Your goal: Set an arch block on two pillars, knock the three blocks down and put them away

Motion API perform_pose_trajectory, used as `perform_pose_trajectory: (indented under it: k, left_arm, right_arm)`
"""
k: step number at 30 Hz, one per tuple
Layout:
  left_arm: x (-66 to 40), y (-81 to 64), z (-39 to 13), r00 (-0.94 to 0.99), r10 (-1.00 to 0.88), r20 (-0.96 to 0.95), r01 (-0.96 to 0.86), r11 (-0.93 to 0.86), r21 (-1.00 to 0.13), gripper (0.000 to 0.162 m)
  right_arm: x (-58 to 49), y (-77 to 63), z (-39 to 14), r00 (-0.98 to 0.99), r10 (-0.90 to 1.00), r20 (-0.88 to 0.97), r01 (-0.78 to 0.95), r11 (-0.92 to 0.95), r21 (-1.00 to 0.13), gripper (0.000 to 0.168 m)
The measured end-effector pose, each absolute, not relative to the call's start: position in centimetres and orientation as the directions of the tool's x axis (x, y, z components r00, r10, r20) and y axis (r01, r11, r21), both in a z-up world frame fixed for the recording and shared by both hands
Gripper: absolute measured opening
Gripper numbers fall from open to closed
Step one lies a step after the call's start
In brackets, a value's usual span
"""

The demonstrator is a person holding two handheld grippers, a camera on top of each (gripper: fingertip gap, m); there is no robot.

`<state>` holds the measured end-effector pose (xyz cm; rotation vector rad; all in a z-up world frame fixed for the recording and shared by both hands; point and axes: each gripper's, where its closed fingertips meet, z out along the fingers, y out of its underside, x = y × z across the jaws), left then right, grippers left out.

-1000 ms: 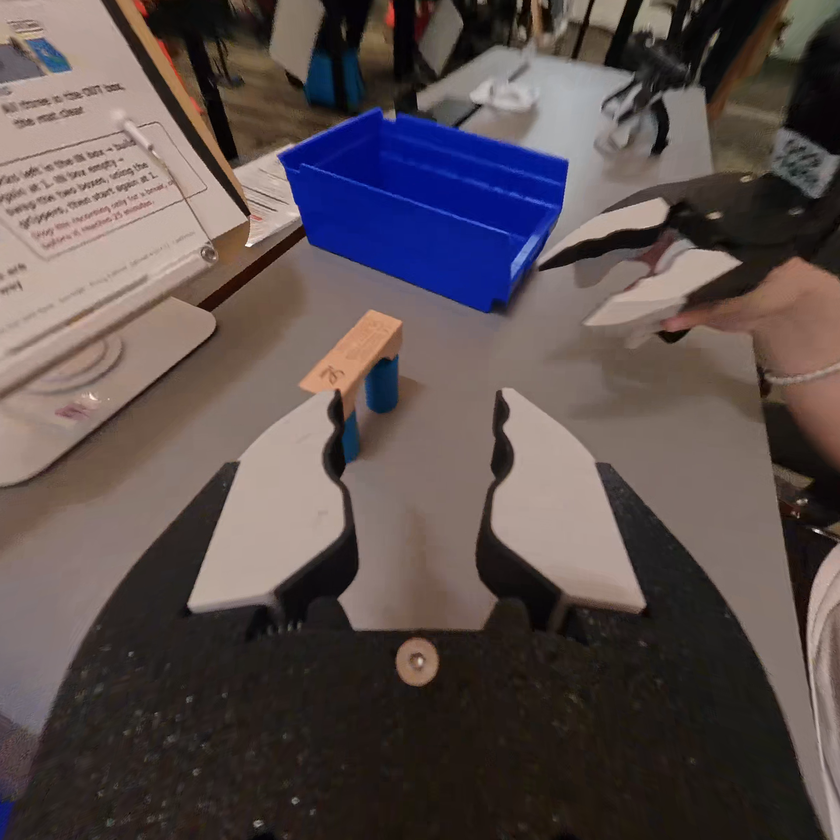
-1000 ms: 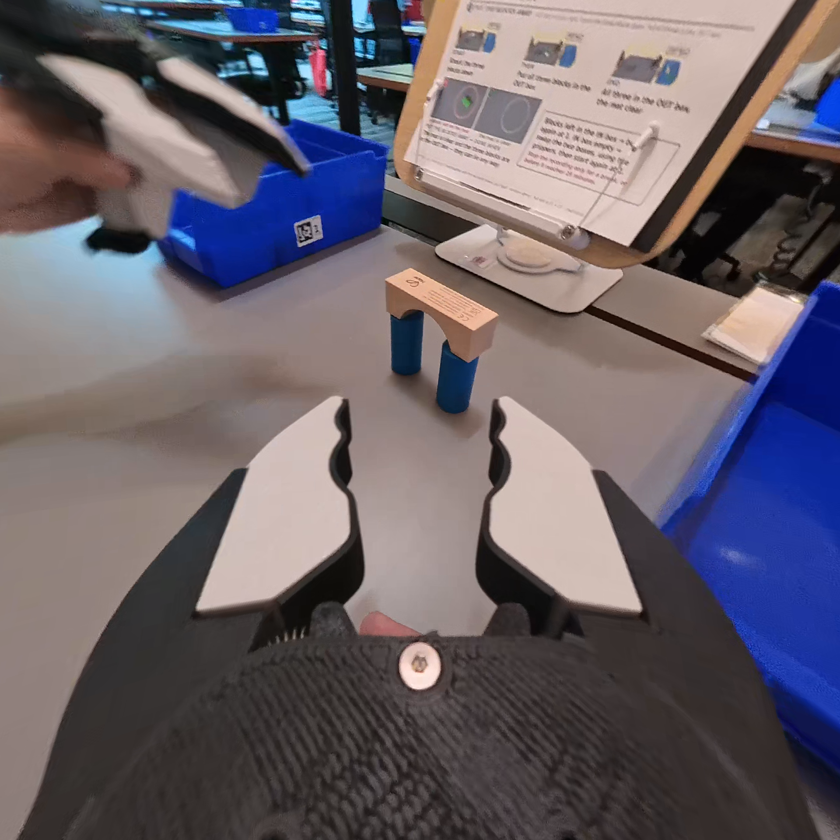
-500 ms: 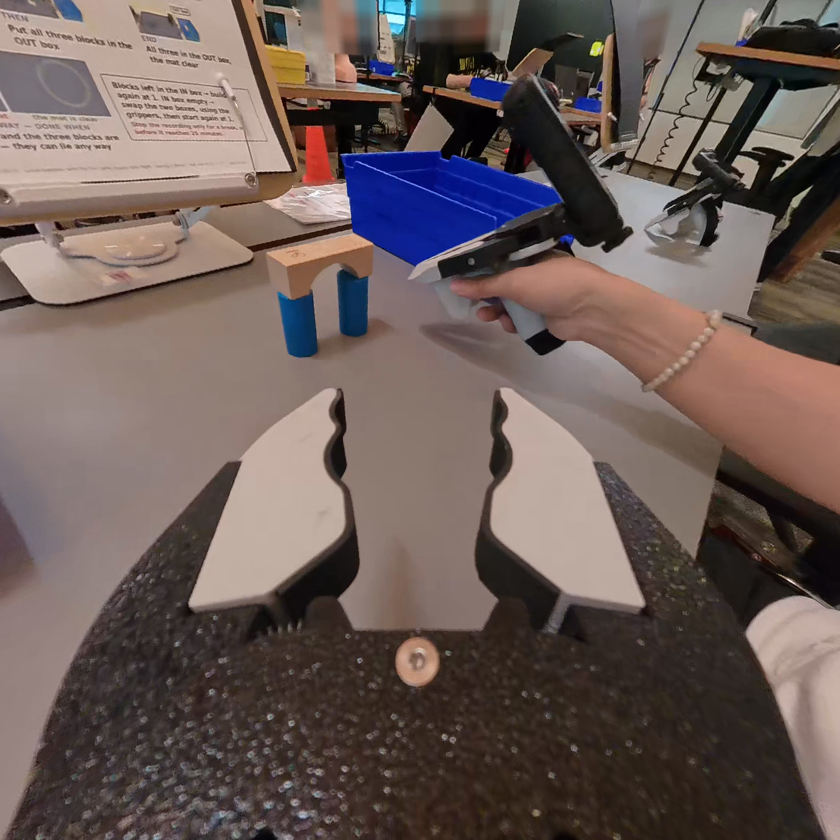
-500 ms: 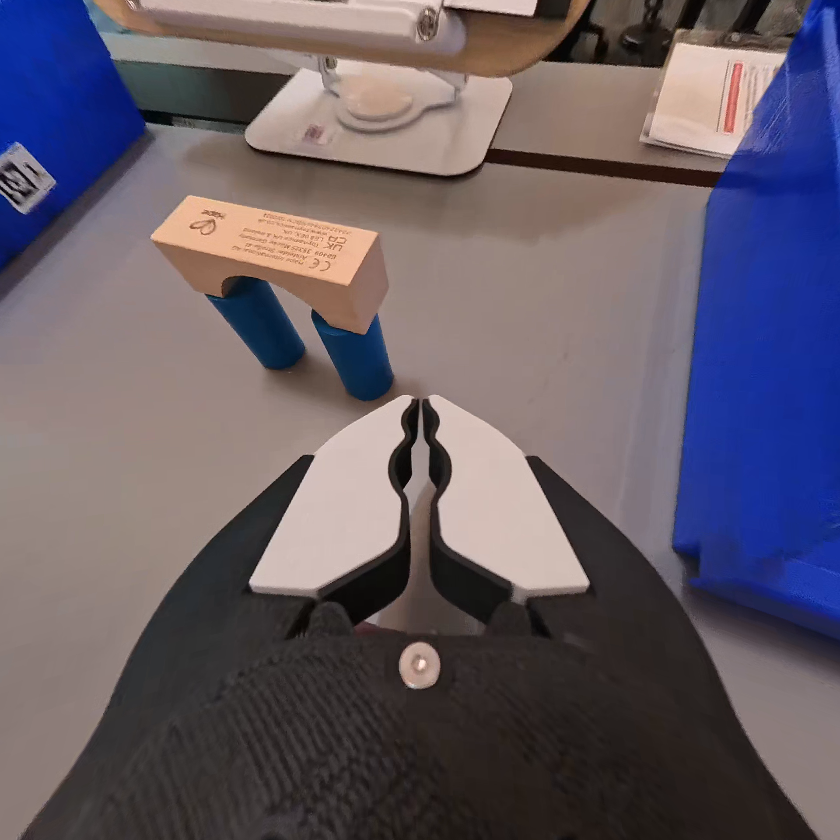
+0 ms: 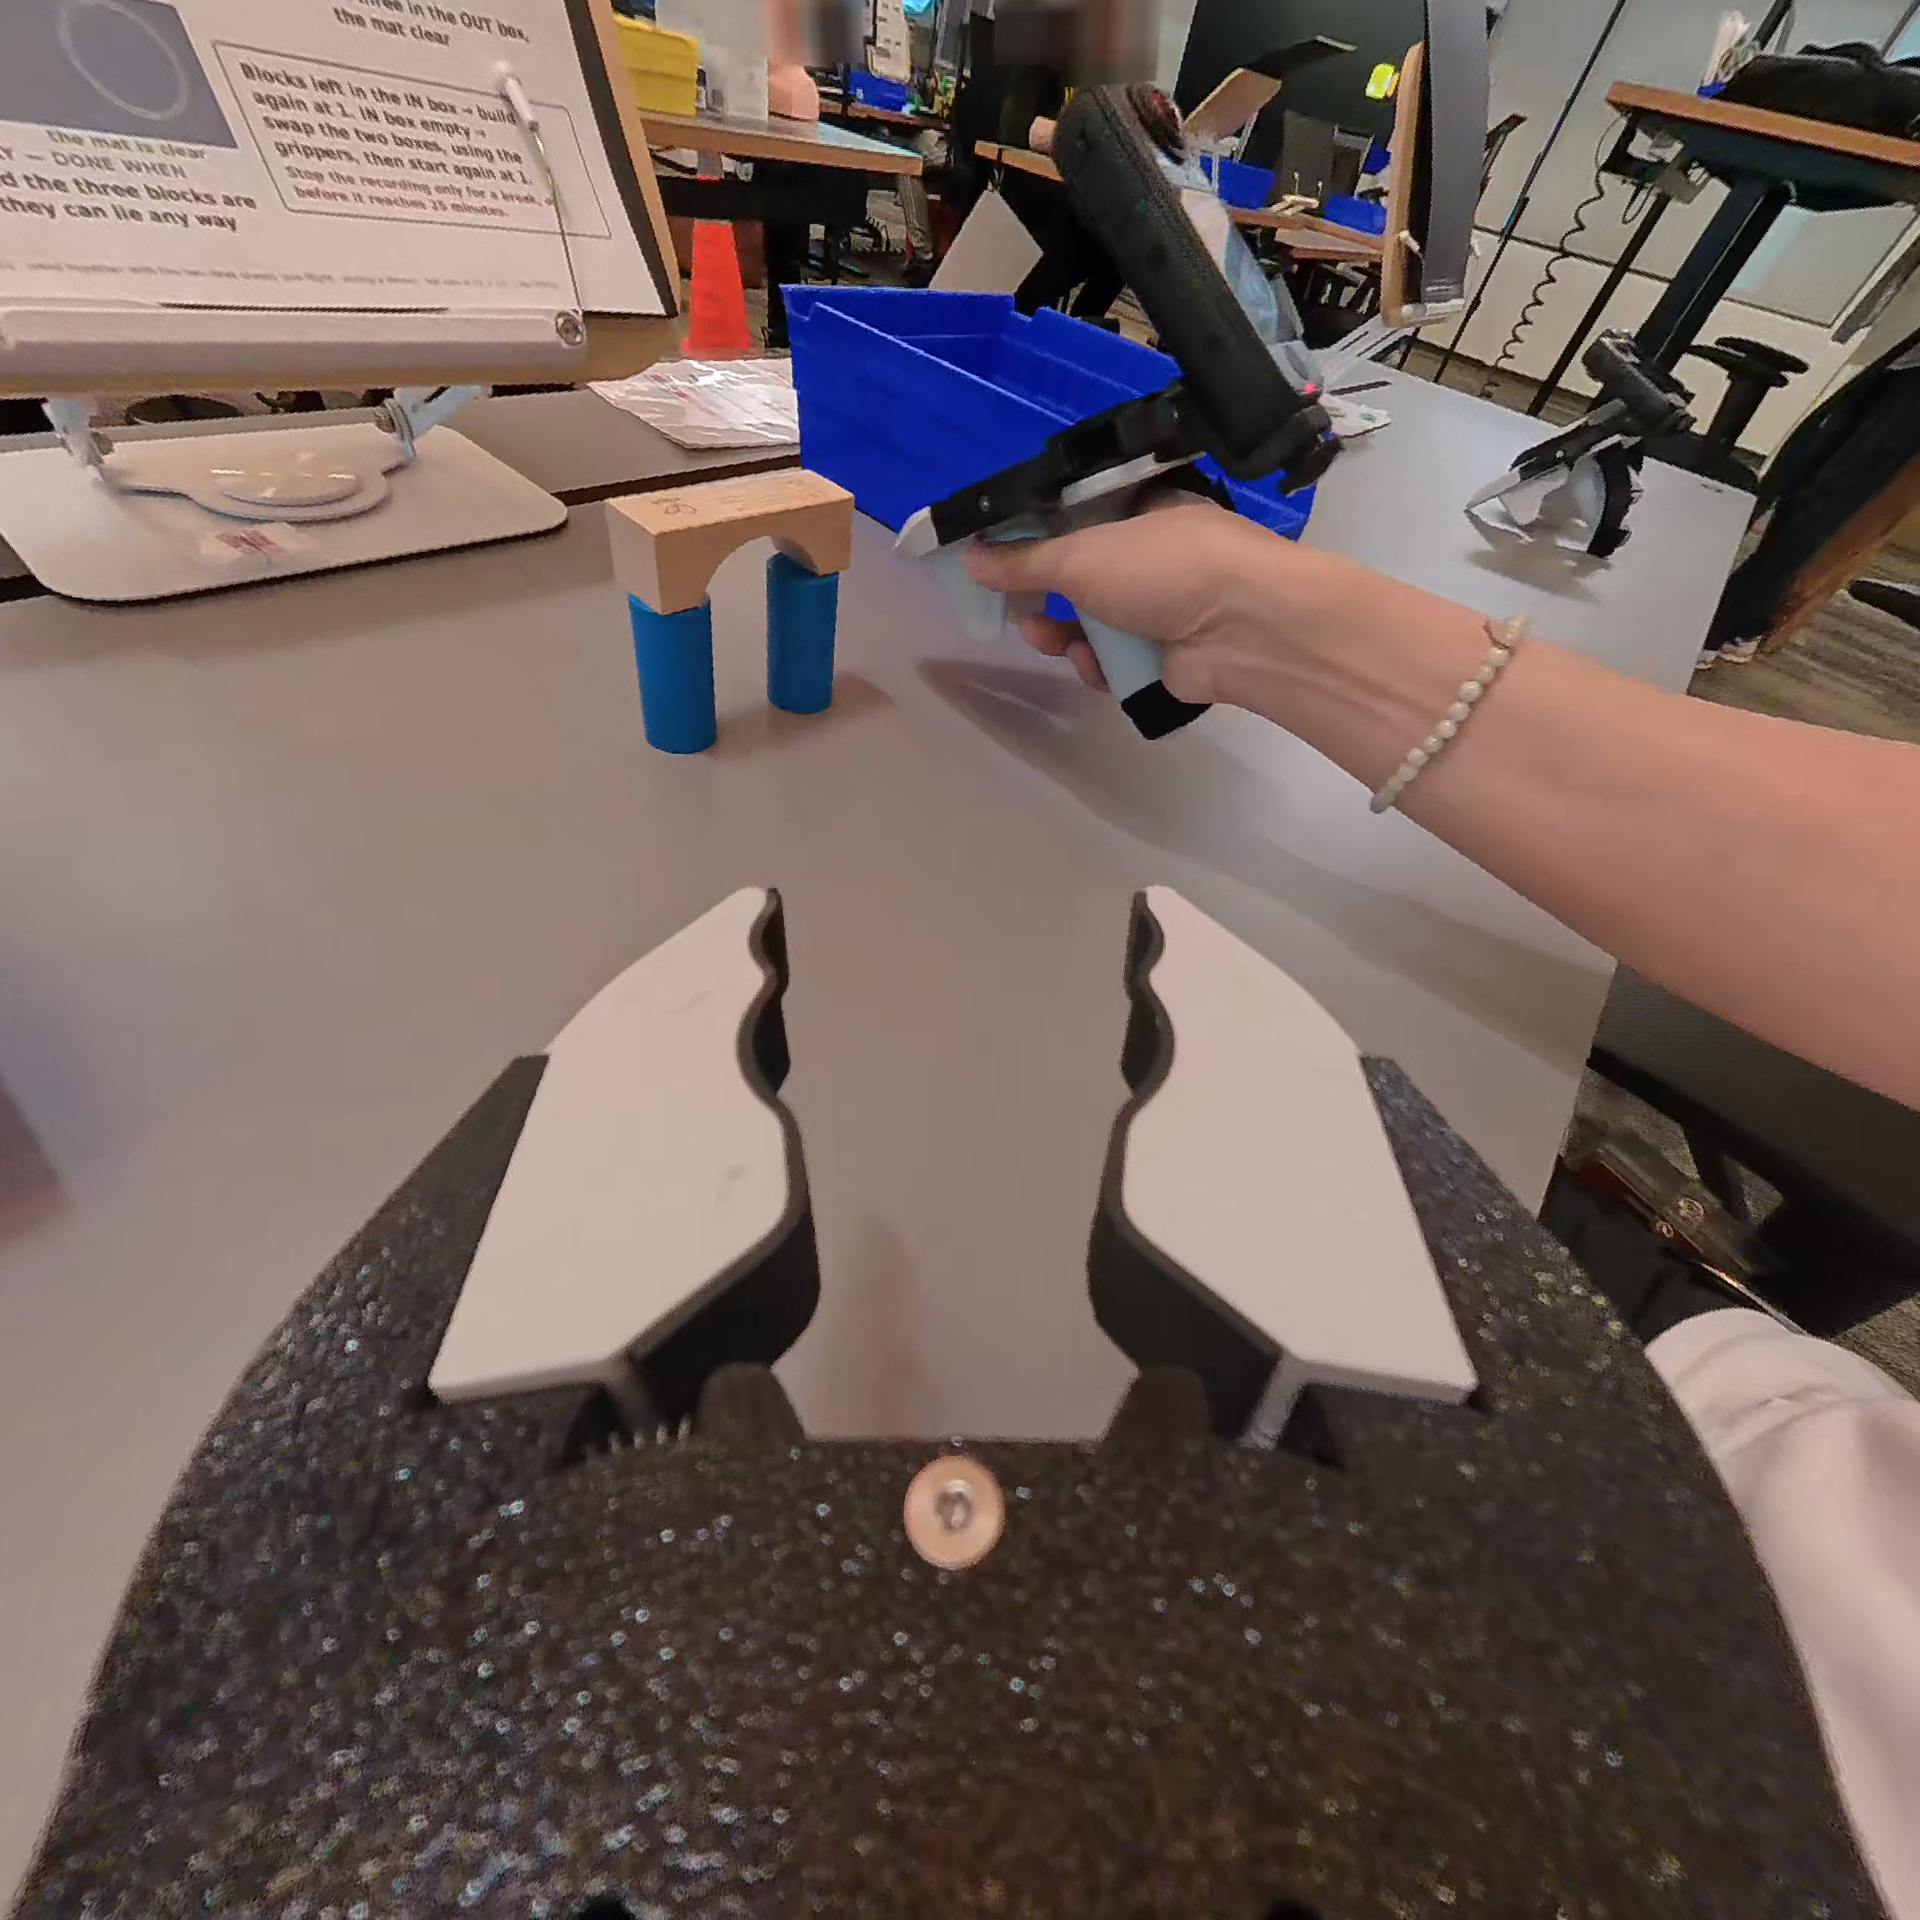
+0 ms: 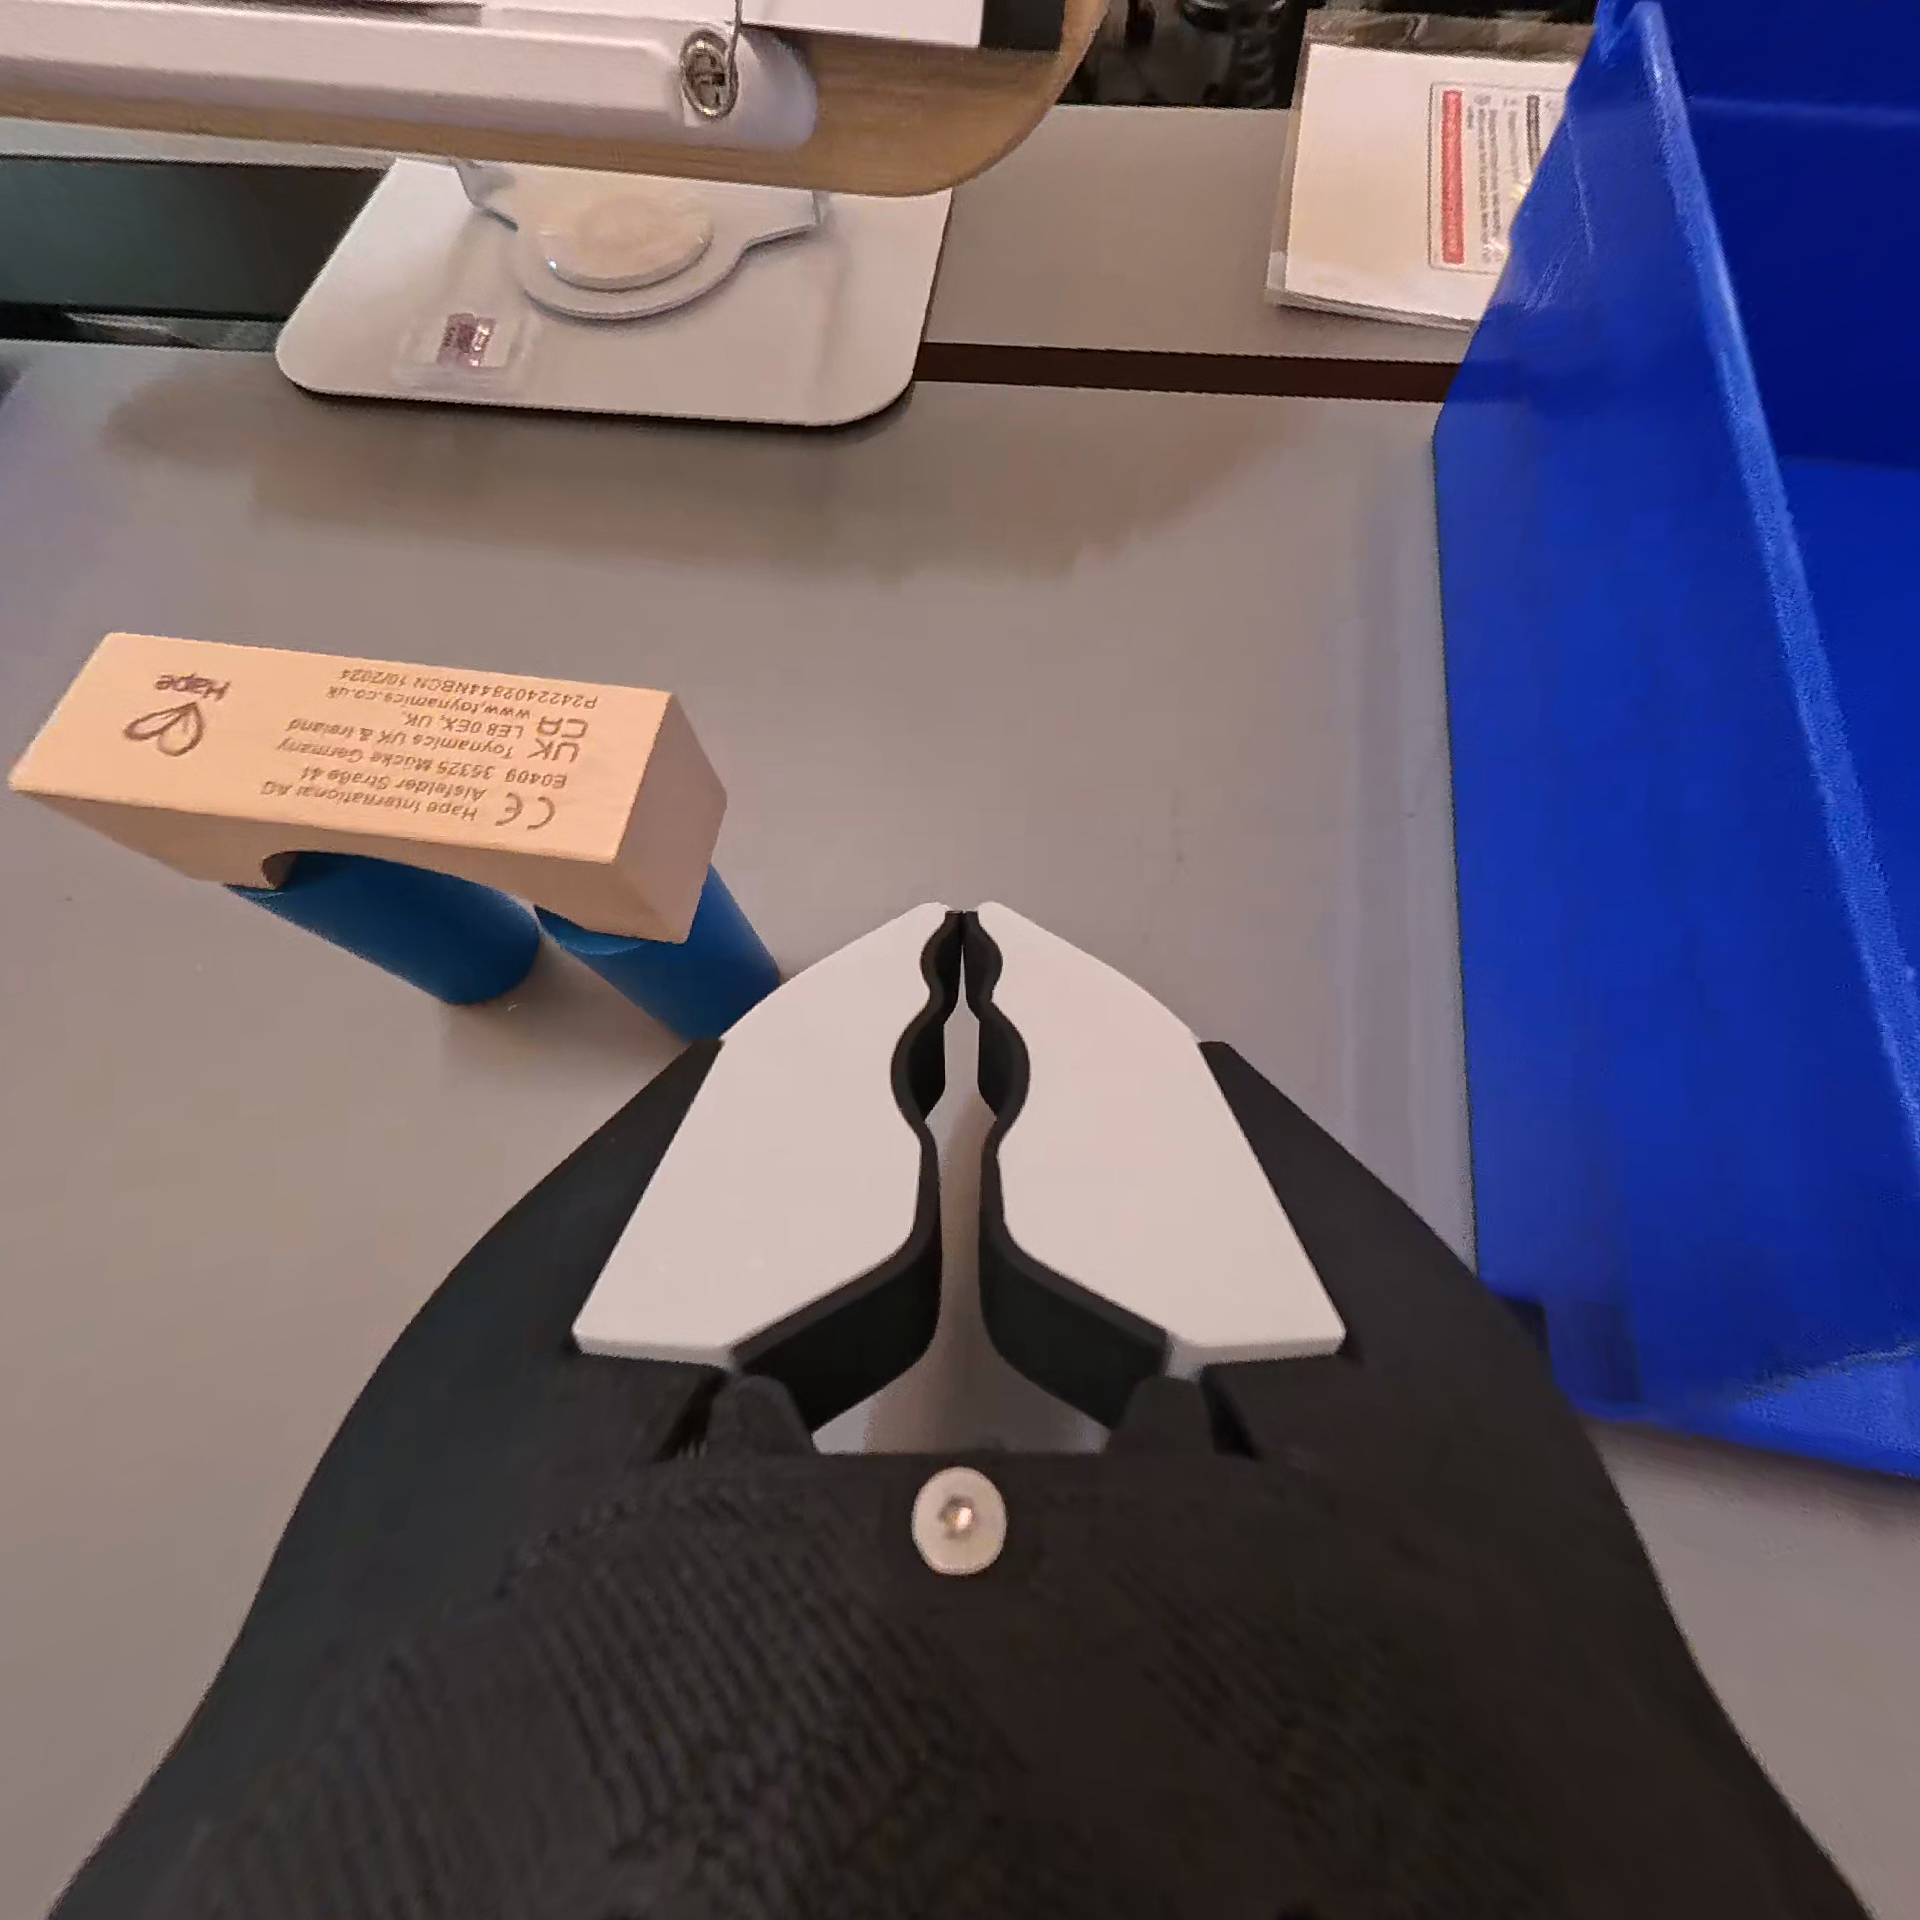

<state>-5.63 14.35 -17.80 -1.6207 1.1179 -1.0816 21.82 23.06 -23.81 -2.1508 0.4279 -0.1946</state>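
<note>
A wooden arch block (image 5: 727,530) rests on two upright blue cylinders (image 5: 675,675) on the grey table (image 5: 312,883). The arch also shows in the right wrist view (image 6: 364,779), with a blue cylinder (image 6: 416,935) under it. My left gripper (image 5: 954,914) is open and empty, held back from the arch, over bare table. My right gripper (image 6: 961,916) is shut and empty, just right of the arch and close above the table. It shows in the left wrist view (image 5: 920,530), held in a hand, its tips near the arch's right end.
A blue bin (image 5: 935,395) stands behind the arch; in the right wrist view it (image 6: 1662,727) is close on the right. A slanted instruction board (image 5: 312,156) on a white stand (image 6: 623,312) is at the back left. Another gripper (image 5: 1558,478) lies far right. The grippers' ends are close to 30 cm from one another. The wooden arch block (image 5: 727,530) is about 11 cm from my right fingertips. It turns up in the right wrist view (image 6: 229,820) as well.
My right gripper has shut fully and moved closer to the arch's right side. My left gripper drew back and lower, staying open. The arch has not moved.
</note>
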Motion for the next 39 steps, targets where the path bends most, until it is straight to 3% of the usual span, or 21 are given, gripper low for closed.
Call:
perform_pose_trajectory:
  k: [19,22,25,28,33,39]
  left_arm:
    - [-5.9,13.6,-19.3,0.192,-0.962,0.196,-0.247,-0.240,-0.939,0.061]
    - [-5.6,13.2,-19.9,0.180,-0.962,0.207,-0.261,-0.249,-0.933,0.061]
    - [-5.4,13.0,-20.5,0.175,-0.965,0.196,-0.284,-0.240,-0.928,0.061]
    - [-5.3,12.7,-21.1,0.168,-0.966,0.195,-0.308,-0.239,-0.921,0.061]
    - [-5.1,12.4,-21.3,0.161,-0.967,0.196,-0.316,-0.238,-0.918,0.061]
    - [-4.7,11.8,-21.2,0.143,-0.970,0.198,-0.314,-0.234,-0.920,0.061]
  right_arm:
    - [22.1,25.7,-27.3,0.889,-0.449,0.092,-0.237,-0.622,-0.746,0.000]
    - [19.4,28.5,-26.3,0.938,-0.317,0.138,-0.106,-0.644,-0.757,0.000]
    - [14.3,30.4,-25.9,0.964,0.011,0.266,0.201,-0.684,-0.701,0.000]
    - [13.0,30.2,-24.8,0.888,0.113,0.446,0.401,-0.667,-0.628,0.000]
    - [11.0,29.8,-22.4,0.907,0.170,0.385,0.403,-0.616,-0.677,0.000]
    - [15.5,29.6,-22.5,0.885,-0.003,0.465,0.342,-0.673,-0.656,0.000]
